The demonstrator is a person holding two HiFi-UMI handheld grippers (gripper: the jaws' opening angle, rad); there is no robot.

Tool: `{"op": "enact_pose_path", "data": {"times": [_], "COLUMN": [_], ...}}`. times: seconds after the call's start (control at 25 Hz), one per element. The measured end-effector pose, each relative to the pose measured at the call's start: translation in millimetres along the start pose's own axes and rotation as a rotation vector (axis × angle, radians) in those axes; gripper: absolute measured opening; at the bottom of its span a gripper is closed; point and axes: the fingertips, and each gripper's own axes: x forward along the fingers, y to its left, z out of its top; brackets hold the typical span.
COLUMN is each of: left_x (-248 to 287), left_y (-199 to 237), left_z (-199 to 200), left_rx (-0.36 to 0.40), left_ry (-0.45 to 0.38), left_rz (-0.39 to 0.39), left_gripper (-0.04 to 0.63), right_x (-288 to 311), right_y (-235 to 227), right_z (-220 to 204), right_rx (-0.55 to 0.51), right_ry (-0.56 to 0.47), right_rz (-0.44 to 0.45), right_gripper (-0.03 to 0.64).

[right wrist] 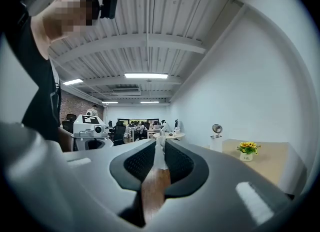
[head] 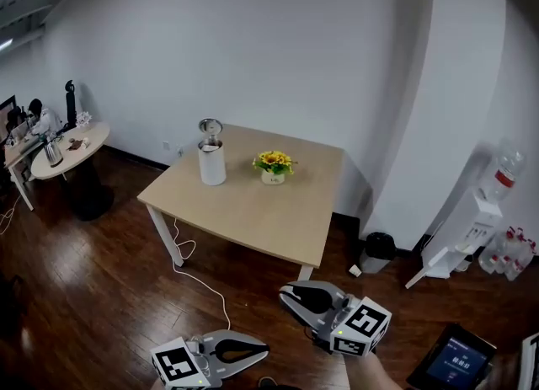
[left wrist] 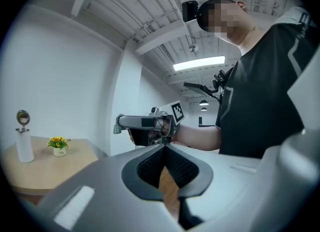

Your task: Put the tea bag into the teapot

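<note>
While teapot stands on table well apart, right tongs pinch tea bag.

A pale, matt wood table is standing on dark, glossy wooden floorboards that are catching the light. The smooth white teapot is showing a shiny metal lid. The right gripper, in smooth grey plastic with rough-textured black pads, is pinching a thin, white, papery tea bag.

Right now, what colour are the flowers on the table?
The flowers are yellow with green leaves; the head view shows them best.
</note>
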Motion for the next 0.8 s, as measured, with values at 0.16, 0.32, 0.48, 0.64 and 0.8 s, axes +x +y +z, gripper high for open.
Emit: {"op": "enact_pose_path", "data": {"times": [0.16,0.32,0.48,0.64,0.8], "left_x": [17,33,41,42,37], "left_y": [26,48,66,84,103], "left_z": [5,4,3,0,-1], "left_rx": [0.001,0.003,-0.009,-0.025,-0.029], "left_ry": [-0.005,0.013,0.024,0.03,0.031], "left_rz": [0.006,0.019,0.018,0.013,0.0], "left_gripper": [0.005,0.005,0.005,0.005,0.005], "right_x": [3,3,9,23,43], "right_y": [-29,-50,-65,-76,-88], "right_z": [7,6,4,4,0], "right_rx": [-0.005,0.001,0.014,0.018,0.023], "right_ry": [-0.009,-0.007,-0.011,-0.014,-0.006], "right_rz": [0.007,0.024,0.037,0.047,0.049], "right_gripper": [0.056,0.057,0.055,0.055,0.055]}}
